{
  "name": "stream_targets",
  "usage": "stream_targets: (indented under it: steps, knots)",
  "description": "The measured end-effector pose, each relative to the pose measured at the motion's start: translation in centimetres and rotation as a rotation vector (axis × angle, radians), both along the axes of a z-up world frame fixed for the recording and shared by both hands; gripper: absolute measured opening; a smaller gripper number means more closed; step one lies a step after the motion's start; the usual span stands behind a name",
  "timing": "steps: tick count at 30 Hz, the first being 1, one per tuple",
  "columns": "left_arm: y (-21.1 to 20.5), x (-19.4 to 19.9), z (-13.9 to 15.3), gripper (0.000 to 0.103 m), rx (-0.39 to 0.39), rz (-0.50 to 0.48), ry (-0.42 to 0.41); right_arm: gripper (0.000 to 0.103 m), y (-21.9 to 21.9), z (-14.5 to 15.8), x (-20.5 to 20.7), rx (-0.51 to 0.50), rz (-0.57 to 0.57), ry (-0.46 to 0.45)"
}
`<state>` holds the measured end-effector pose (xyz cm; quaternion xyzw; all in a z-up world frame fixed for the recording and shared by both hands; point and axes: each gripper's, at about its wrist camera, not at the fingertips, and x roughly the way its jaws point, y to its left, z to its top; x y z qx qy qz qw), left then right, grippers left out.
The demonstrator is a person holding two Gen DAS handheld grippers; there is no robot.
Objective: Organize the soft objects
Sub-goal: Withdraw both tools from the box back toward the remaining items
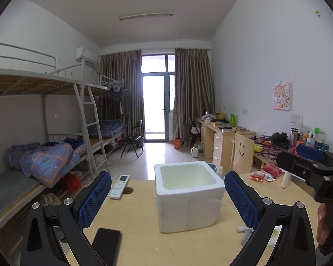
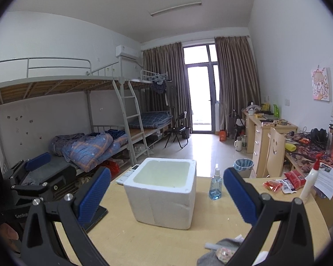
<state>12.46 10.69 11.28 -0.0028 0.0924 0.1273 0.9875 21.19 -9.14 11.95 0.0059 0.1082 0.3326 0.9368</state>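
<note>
A white foam box (image 1: 188, 196) stands open and empty on the wooden table (image 1: 139, 243); it also shows in the right wrist view (image 2: 164, 195). My left gripper (image 1: 167, 196) is open and empty, held above the table with the box between its fingers in view. My right gripper (image 2: 166, 196) is open and empty, facing the box likewise. Grey and white soft cloth items (image 2: 222, 251) lie at the table's near right edge, partly hidden by my right finger; they also show in the left wrist view (image 1: 246, 235).
A black phone (image 1: 106, 245) and a white remote (image 1: 119, 186) lie left of the box. A blue spray bottle (image 2: 215, 186), red snack packets (image 2: 284, 180) and a white bottle (image 2: 310, 181) sit right. A bin (image 2: 243, 166) and chair (image 2: 275, 155) stand behind the table.
</note>
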Motion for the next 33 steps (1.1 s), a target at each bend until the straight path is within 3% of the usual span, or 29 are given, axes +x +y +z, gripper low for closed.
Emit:
stream_targets:
  steps: [18, 29, 33]
  knots:
    - [-3.1, -6.5, -0.4, 0.102, 0.031, -0.015, -0.06, 0.103, -3.1, -0.4, -4.9, 0.049, -0.046, -0.043]
    - [-5.0, -8.8, -4.4, 0.102, 0.046, -0.045, -0.126, 0.103, -5.1, -5.0, -6.7, 0.064, -0.087, -0.067]
    - [-5.1, -9.3, -5.5, 0.102, 0.004, -0.055, -0.169, 0.103, -5.9, -6.5, -6.9, 0.073, -0.106, -0.043]
